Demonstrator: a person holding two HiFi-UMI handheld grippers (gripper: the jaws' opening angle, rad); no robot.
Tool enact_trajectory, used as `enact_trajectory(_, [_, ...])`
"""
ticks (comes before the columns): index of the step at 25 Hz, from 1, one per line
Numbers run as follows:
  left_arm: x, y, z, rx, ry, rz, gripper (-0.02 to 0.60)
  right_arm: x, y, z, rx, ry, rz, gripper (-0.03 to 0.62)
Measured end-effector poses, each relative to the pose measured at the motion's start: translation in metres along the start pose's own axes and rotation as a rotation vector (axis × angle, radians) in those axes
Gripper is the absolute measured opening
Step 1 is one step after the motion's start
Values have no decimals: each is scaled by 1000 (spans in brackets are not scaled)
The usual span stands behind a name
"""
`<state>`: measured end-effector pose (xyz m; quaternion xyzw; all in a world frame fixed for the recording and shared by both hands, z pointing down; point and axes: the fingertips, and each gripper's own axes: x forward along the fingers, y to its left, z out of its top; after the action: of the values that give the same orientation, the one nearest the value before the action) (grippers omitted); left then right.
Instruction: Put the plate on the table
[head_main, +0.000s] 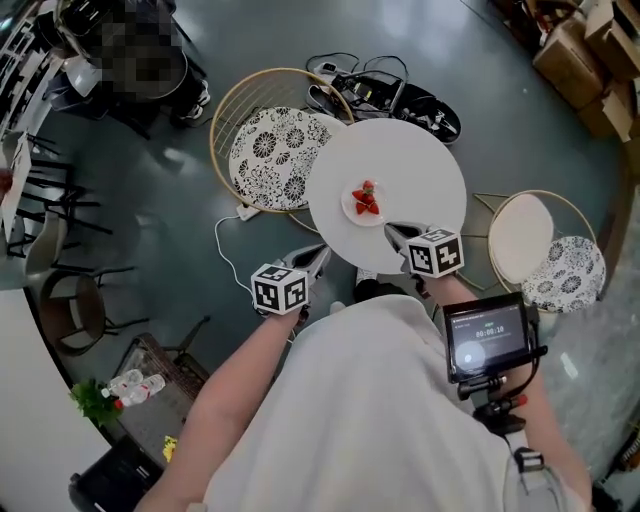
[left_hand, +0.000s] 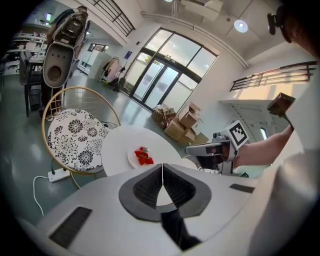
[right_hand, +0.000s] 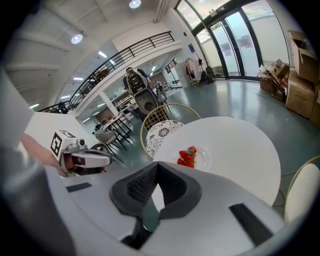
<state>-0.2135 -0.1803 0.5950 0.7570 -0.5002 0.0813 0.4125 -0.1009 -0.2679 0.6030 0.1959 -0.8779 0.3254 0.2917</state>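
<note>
A small white plate with red strawberries rests at the middle of the round white table. My left gripper hovers off the table's near left edge, shut with nothing between its jaws. My right gripper sits over the table's near edge just below the plate, also shut and empty. In the left gripper view the plate lies ahead beyond the closed jaws, and the right gripper shows at the right. The right gripper view has the plate ahead and the left gripper at the left.
A wire chair with a floral cushion stands left of the table, and another chair to its right. Cables and a power strip lie on the floor. Cardboard boxes are stacked at the far right.
</note>
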Motion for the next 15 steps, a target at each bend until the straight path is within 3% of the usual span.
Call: enact_trajectory(15, [-70, -23, -42, 79, -24, -55, 5, -53, 67, -41, 52, -112, 42, 5])
